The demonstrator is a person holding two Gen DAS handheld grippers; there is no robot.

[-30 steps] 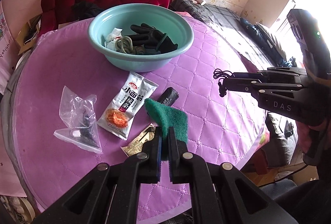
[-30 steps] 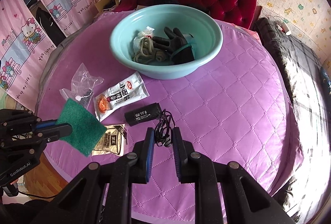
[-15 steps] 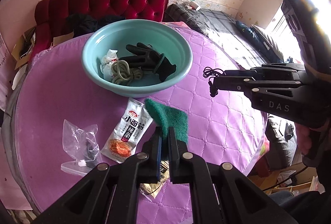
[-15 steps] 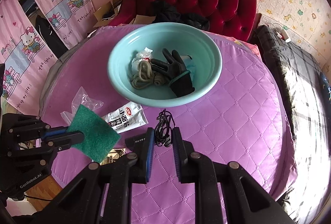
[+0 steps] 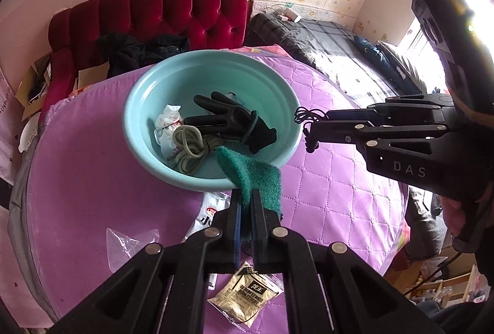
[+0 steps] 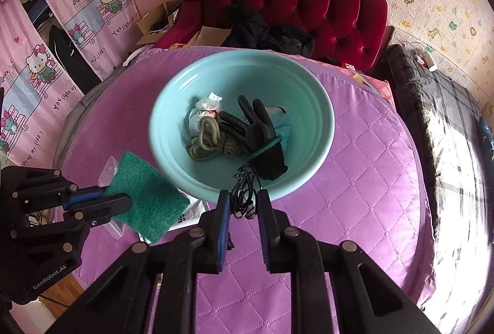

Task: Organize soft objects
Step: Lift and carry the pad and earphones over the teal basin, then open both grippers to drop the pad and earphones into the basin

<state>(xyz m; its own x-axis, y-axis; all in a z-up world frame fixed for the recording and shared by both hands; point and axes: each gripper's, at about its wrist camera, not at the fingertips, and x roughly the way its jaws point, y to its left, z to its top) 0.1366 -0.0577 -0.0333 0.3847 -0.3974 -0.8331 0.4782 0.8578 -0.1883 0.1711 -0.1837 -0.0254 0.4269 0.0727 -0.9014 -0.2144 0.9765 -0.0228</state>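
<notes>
A big round table (image 6: 355,185) has a purple quilted cover. Behind it is a red sofa (image 6: 296,3) with dark clothes on it.

A blue-green bowl (image 6: 321,105) sits on the far half of the table. Inside it are a black glove (image 6: 256,130), a coil of rope (image 6: 207,142) and a white crumpled bag (image 6: 207,105). The glove lies partly on the rope, and the bag is just behind the rope.

The left gripper (image 5: 246,201) is closed tight on a green scrub pad (image 5: 256,176). The pad is up in the air. It sticks out past the fingers, near the front edge of the bowl. In the right view the pad sits beside the bowl's left side.

The right gripper (image 6: 242,204) is almost closed on a black cord (image 6: 245,189). The cord is a small tangled bunch. It hangs between the fingers, over the near rim of the bowl.

On the table under the left gripper lie a clear plastic bag (image 5: 129,244), a white snack pack (image 5: 210,210) and a small tan packet (image 5: 247,300). The tan packet is closest to the table edge. Most of the snack pack is hidden behind the gripper.
</notes>
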